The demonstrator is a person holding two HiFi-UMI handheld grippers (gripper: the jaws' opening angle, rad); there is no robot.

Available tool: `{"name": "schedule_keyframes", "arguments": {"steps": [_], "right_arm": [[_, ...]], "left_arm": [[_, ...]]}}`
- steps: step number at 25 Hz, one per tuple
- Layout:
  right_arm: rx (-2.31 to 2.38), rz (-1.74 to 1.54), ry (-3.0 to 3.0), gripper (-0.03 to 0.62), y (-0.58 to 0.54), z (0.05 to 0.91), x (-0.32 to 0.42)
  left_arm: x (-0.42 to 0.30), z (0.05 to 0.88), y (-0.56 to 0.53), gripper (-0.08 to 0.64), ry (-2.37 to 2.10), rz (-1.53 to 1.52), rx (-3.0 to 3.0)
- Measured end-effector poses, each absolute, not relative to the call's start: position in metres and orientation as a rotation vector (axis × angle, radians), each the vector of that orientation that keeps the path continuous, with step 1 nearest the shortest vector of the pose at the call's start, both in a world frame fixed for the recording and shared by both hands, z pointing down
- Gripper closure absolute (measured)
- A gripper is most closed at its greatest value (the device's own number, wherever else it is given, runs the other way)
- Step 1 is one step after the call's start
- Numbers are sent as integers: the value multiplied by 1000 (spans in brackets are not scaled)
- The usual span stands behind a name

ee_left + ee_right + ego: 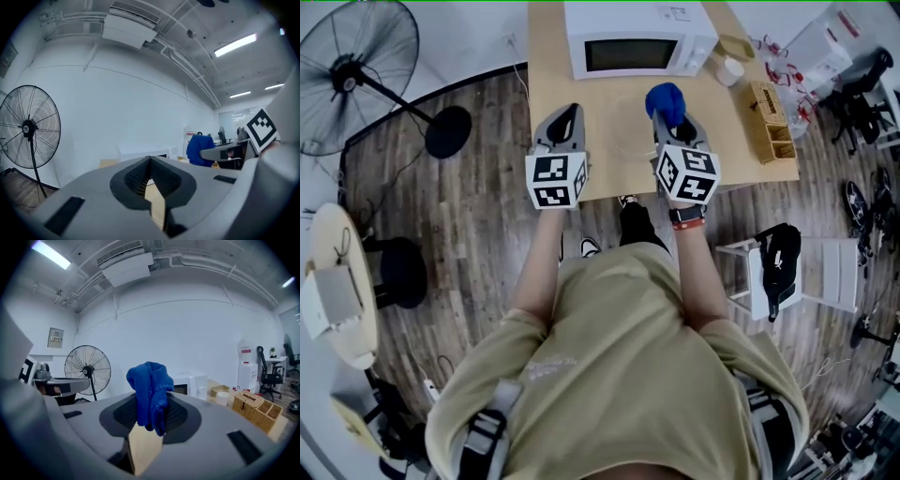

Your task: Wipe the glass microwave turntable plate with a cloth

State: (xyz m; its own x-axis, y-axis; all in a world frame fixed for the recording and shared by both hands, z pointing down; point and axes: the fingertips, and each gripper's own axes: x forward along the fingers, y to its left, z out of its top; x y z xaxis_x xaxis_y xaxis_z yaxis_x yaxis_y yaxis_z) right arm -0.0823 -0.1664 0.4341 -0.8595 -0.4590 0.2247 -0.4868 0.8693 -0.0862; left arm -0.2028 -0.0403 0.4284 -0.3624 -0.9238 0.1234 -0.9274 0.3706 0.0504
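The glass turntable plate (630,142) shows only faintly on the wooden table (553,56), between my two grippers and in front of the white microwave (637,39). My right gripper (671,118) is shut on a bunched blue cloth (666,101), which sticks up out of its jaws (151,397). It is raised and points level across the room. My left gripper (570,114) is shut with nothing in it; its jaws meet at the tips (150,161). In the left gripper view the cloth (199,149) appears off to the right.
A wicker basket (769,122) and a small white cup (729,70) stand on the table's right side. A standing fan (356,75) is on the floor to the left, and a white chair (797,272) to the right. The person's body fills the lower half of the head view.
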Motion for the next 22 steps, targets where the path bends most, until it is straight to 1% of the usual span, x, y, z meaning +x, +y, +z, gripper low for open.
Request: {"name": "schedule_keyframes", "arguments": {"steps": [10,22], "right_arm": [[715,140,-2884,456,-129,415,-77],[660,156,-2879,456,-115,425,-84]], "left_arm": [[-191,413,-4,541,-2533,3,1682],[-192,433,12,541,-2515,-5,1649]]}}
